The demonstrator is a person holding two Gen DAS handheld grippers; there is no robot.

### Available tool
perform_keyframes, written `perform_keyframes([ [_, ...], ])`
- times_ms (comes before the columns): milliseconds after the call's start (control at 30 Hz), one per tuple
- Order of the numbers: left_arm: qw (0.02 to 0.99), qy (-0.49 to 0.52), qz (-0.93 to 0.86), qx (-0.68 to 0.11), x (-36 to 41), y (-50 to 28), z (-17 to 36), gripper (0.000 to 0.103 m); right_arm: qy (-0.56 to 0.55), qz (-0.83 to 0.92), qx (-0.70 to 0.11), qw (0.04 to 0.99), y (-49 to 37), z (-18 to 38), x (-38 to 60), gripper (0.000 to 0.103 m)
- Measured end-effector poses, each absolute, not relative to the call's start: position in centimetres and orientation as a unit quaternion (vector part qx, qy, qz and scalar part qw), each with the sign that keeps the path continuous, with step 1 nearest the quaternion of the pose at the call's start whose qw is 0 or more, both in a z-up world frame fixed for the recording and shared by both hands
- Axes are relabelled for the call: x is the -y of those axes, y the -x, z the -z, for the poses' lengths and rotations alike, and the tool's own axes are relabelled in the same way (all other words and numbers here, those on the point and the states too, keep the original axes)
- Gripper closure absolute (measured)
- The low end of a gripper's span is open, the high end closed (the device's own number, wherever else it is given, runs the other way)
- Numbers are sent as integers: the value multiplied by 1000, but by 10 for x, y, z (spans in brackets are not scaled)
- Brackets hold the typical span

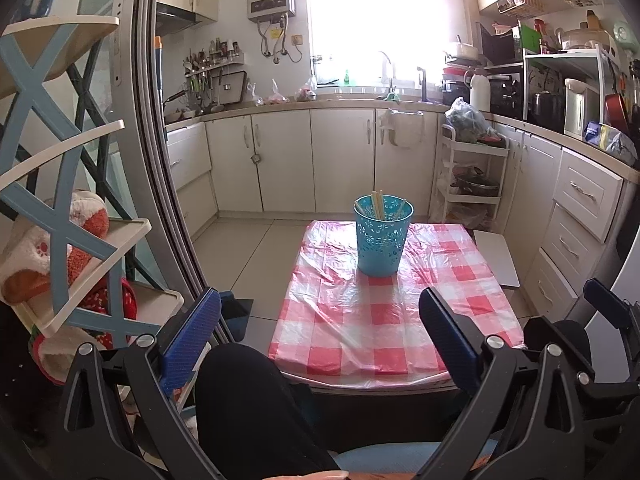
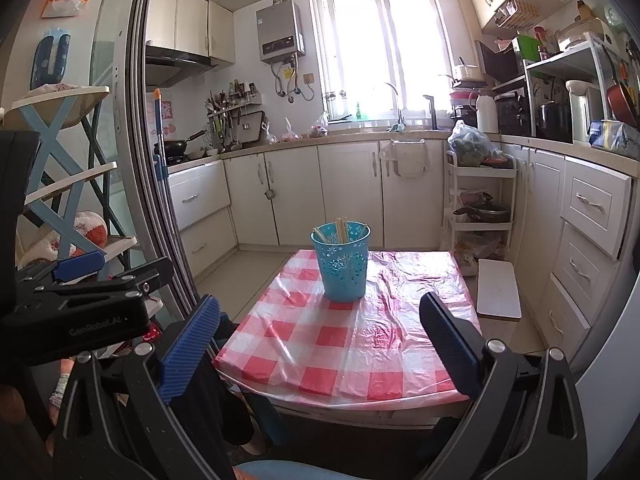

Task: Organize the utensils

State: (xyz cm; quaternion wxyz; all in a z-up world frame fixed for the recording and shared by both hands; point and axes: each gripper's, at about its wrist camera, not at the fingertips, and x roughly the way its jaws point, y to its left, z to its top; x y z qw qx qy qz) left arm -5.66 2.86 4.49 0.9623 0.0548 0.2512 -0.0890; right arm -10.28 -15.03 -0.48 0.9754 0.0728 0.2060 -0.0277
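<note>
Turquoise plastic marks our target: a perforated utensil cup (image 1: 383, 236) stands upright on the far half of the table with its red-and-white checked cover (image 1: 340, 320), and pale chopsticks (image 1: 378, 204) lean inside it, their long axes nearly vertical with the tips poking just above the rim. We see no loose utensils on the cloth in either view, so we judge the sorting largely done, or that whatever comes next starts from the cup itself.

Our left gripper (image 1: 320, 344) hangs back at the near edge of the table, jaws spread wide and holding nothing. Our right gripper (image 2: 320, 344) is likewise parted and empty, also short of the near edge.

The cup lies straight ahead of both tools and well apart from them. In the left wrist view it sits slightly right of the centre line; in the right wrist view (image 2: 341, 264) it sits almost dead centre, so we judge the right hand a little better lined up. Any reach for the chopsticks (image 2: 341, 228) would have to come forward and then from above, along their upright axis.
</note>
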Motion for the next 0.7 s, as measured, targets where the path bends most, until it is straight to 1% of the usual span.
perform_keyframes([
  [500, 963, -65, 73, -250, -29, 43, -30, 8, -79, 35, -224, 971, 92, 16, 156, 7],
  [700, 955, -68, 70, -279, -27, 23, -16, 8, -77, 43, -246, 965, 77, 29, 164, 7],
])
